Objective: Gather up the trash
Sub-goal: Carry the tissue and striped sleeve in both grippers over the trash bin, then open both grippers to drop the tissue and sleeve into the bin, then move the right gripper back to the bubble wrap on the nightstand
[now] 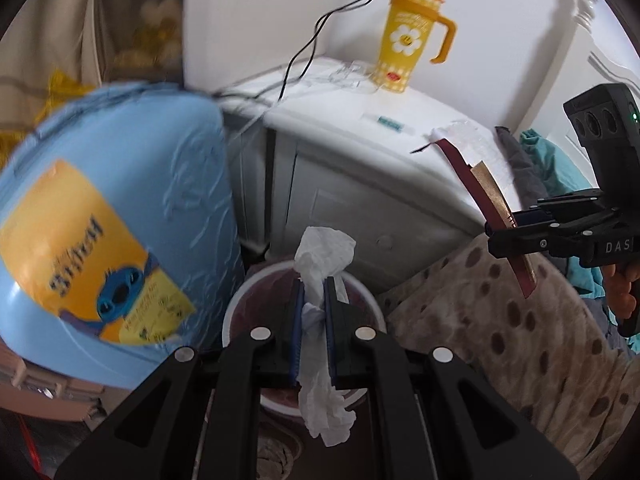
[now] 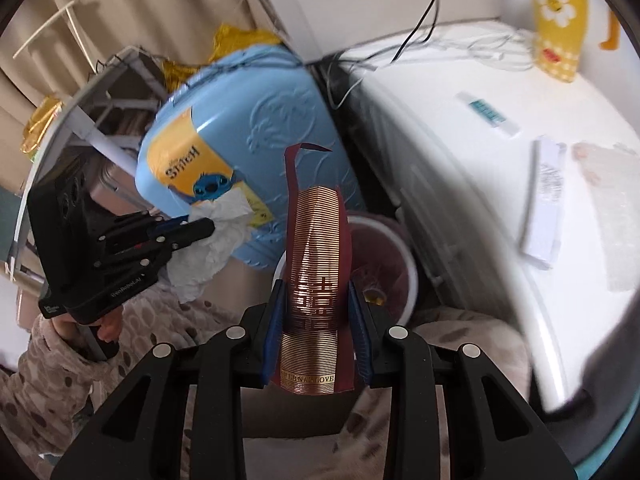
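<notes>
My left gripper (image 1: 313, 304) is shut on a crumpled white tissue (image 1: 324, 256) and holds it right above a white-rimmed bin with a dark red inside (image 1: 240, 300). It also shows in the right wrist view (image 2: 208, 228), with the tissue (image 2: 212, 248) hanging from it. My right gripper (image 2: 316, 312) is shut on a dark red and gold wrapper (image 2: 316, 240), held upright in front of the bin (image 2: 404, 256). In the left wrist view the right gripper (image 1: 516, 236) and its wrapper (image 1: 492, 196) are at the right, beside the bin.
A blue Stitch suitcase (image 1: 120, 208) stands left of the bin. A white cabinet (image 1: 360, 160) carries a yellow cup (image 1: 408, 36), cables, paper slips (image 2: 544, 200) and clear plastic (image 2: 616, 216). A spotted beige blanket (image 1: 500, 340) lies at the right.
</notes>
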`<move>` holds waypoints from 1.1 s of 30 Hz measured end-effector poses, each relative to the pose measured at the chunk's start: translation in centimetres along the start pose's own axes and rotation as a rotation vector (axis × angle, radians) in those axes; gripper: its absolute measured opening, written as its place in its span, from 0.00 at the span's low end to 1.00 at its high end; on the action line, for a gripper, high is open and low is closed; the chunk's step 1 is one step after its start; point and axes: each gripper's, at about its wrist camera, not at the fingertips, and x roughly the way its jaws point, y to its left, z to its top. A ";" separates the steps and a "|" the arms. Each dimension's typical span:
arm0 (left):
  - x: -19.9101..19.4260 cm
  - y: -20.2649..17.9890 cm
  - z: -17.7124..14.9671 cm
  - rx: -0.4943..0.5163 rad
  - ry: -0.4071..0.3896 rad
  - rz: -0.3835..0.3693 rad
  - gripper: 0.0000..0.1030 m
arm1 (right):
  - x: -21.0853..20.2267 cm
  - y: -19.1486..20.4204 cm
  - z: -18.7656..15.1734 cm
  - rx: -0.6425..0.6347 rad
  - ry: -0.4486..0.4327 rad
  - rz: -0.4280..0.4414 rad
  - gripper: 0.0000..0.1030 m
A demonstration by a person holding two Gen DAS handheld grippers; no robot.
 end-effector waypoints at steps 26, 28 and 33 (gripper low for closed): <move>10.1 5.4 -3.2 0.046 0.130 0.029 0.95 | 13.8 -1.4 2.6 -0.081 0.258 -0.162 0.77; 9.8 5.4 -3.1 0.044 0.122 0.036 0.95 | 13.1 -1.5 2.8 -0.077 0.232 -0.175 0.89; 9.0 5.3 -3.1 0.048 0.131 0.066 0.95 | 12.1 -1.4 2.6 -0.078 0.213 -0.183 0.90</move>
